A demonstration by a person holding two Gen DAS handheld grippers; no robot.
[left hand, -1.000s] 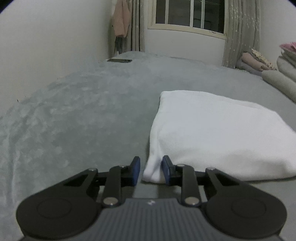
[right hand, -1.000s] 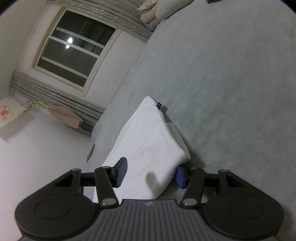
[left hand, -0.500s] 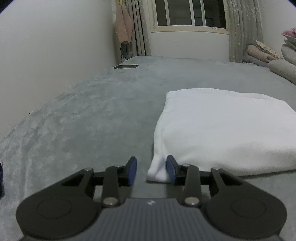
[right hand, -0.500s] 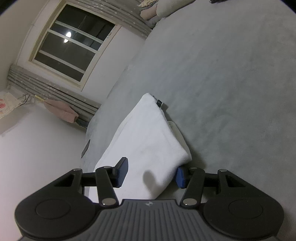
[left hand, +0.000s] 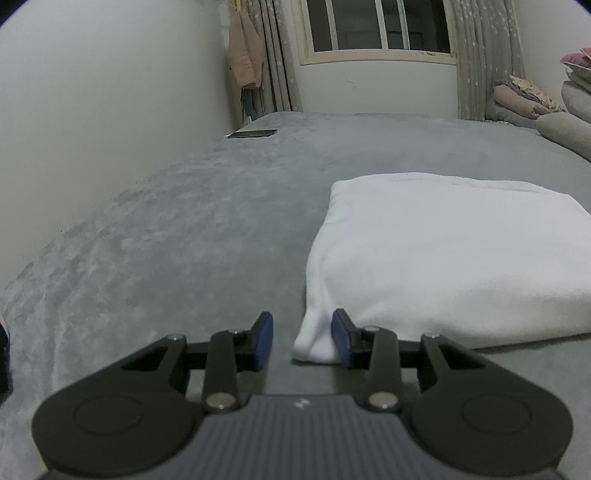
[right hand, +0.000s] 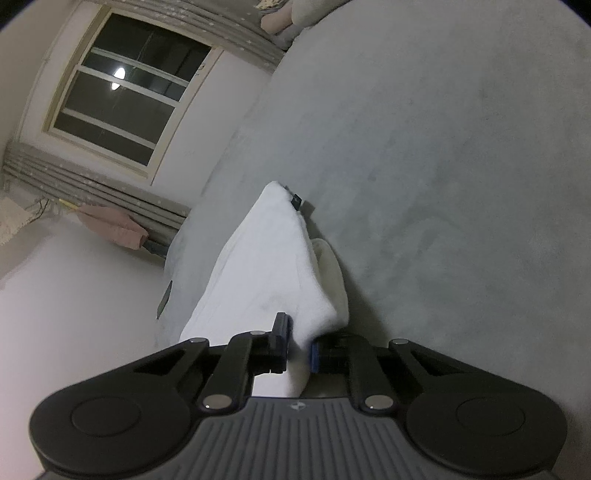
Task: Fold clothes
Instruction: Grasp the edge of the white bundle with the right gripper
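Right jaws: pinched narrow on a corner of the folded white garment (right hand: 266,266); I see my right gripper (right hand: 298,345) with both blue pads pressed into the cloth from either side.
Left jaws: spread wide; on my left gripper (left hand: 302,341) the right-hand pad touches a small protruding corner of the garment, the left-hand pad stands clear of it over bare blanket.
Garment, left view: the white garment (left hand: 443,251) lies flat as a thick folded rectangle, stretching away from the jaws to the right.
Garment, right view: the held corner is drawn into a ridge running away from the pads; a second, cream-tinged layer shows along its right edge, and a small dark tag (right hand: 296,201) sticks out at the far tip.
Surface: a grey plush blanket (left hand: 184,229) covers the bed under everything.
Farther out: a dark phone (left hand: 252,133) lies flat on the blanket near the wall.
Far right: folded bedding (left hand: 546,110) is stacked at the blanket's edge.
Back wall: a window (left hand: 376,26) with grey curtains; a pink garment (left hand: 243,55) hangs beside the left curtain.
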